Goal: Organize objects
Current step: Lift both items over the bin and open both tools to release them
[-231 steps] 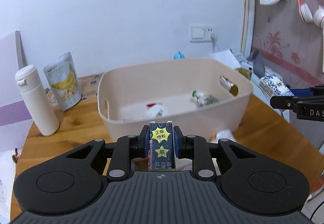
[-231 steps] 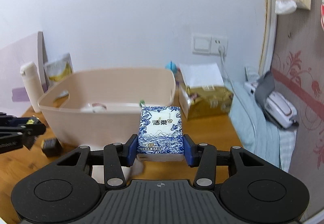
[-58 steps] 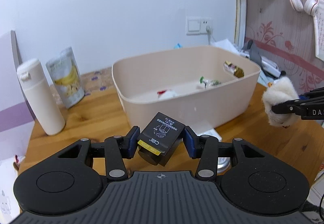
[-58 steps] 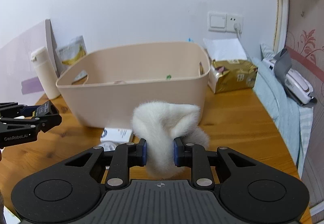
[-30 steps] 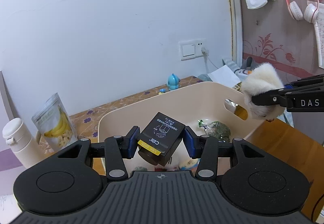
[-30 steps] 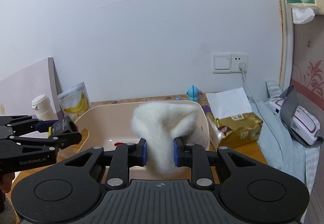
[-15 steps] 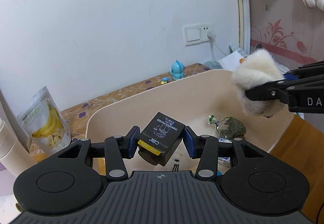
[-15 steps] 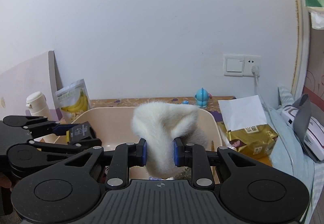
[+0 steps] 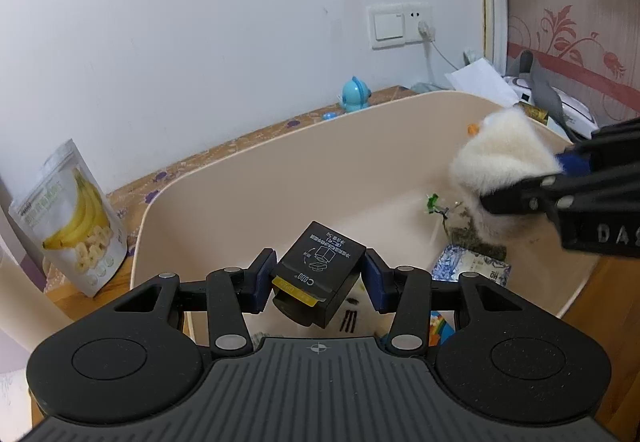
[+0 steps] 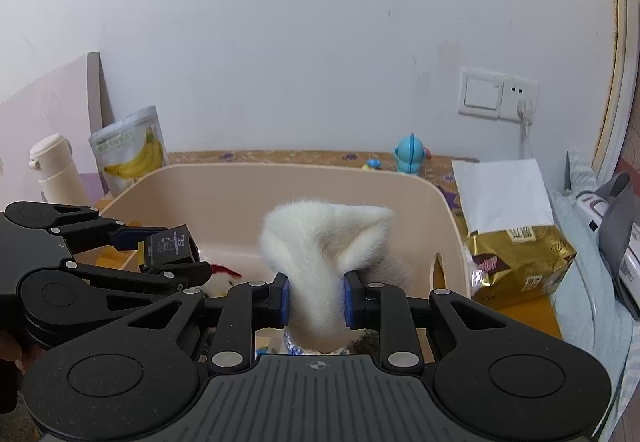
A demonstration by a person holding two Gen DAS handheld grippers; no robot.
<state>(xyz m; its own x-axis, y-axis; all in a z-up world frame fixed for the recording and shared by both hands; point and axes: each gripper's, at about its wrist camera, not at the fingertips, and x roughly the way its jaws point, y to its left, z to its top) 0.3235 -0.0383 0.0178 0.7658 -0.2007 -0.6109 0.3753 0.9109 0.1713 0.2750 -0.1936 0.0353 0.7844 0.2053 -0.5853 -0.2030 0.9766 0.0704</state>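
Above the beige bin (image 9: 256,178), both jaws pinch: left a tilted black box (image 9: 318,276), right a white plush (image 10: 320,254).

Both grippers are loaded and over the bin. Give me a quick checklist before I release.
1. Left gripper clamped on the black box: ok.
2. Right gripper clamped on the white plush toy: ok.
3. Both loads inside the rim of the beige bin: ok.
4. Grippers apart from each other: ok.
5. Bare landing spot under the box: not ok, items lie beneath.
6. Drop height above the contents: cannot tell.
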